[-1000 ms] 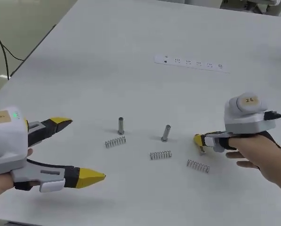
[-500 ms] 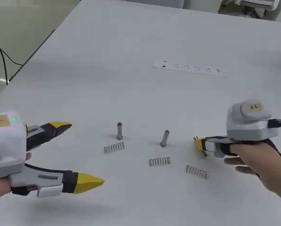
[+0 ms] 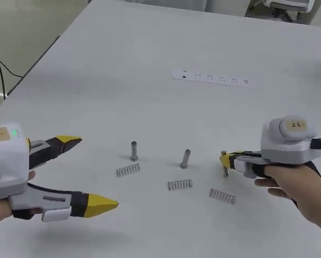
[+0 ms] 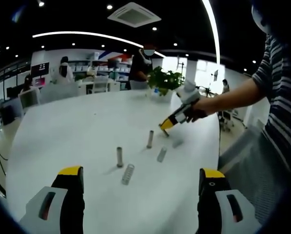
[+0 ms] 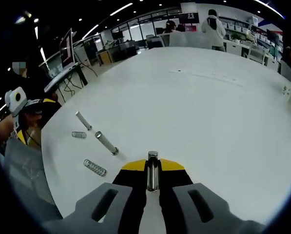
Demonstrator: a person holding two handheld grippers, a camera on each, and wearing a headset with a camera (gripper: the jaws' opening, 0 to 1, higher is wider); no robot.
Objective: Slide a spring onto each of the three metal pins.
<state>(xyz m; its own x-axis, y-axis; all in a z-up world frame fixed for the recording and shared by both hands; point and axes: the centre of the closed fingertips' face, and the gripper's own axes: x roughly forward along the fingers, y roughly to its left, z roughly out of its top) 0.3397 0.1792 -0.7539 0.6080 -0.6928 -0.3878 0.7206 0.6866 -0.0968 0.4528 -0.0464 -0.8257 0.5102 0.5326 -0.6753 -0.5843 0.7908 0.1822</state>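
Two metal pins stand upright on the white table, one on the left (image 3: 134, 151) and one in the middle (image 3: 185, 158). A third pin (image 3: 226, 171) is clamped in my right gripper (image 3: 227, 161), just right of the middle pin; in the right gripper view this pin (image 5: 152, 181) stands between the closed yellow tips (image 5: 153, 165). Three springs lie flat in front of the pins: left (image 3: 128, 170), middle (image 3: 180, 184), right (image 3: 222, 195). My left gripper (image 3: 87, 172) hovers open at the near left with nothing between its fingers, and its own view looks at the pins (image 4: 119, 157).
A white power strip (image 3: 213, 78) lies farther back on the table. The table edge (image 3: 39, 62) runs along the left, with the floor and a cable beyond. Bare tabletop surrounds the parts. People and desks stand in the background of the gripper views.
The head camera has drifted, moving the whole scene slightly down and left. Both grippers hold about the same places, and the right one stays shut on the pin.
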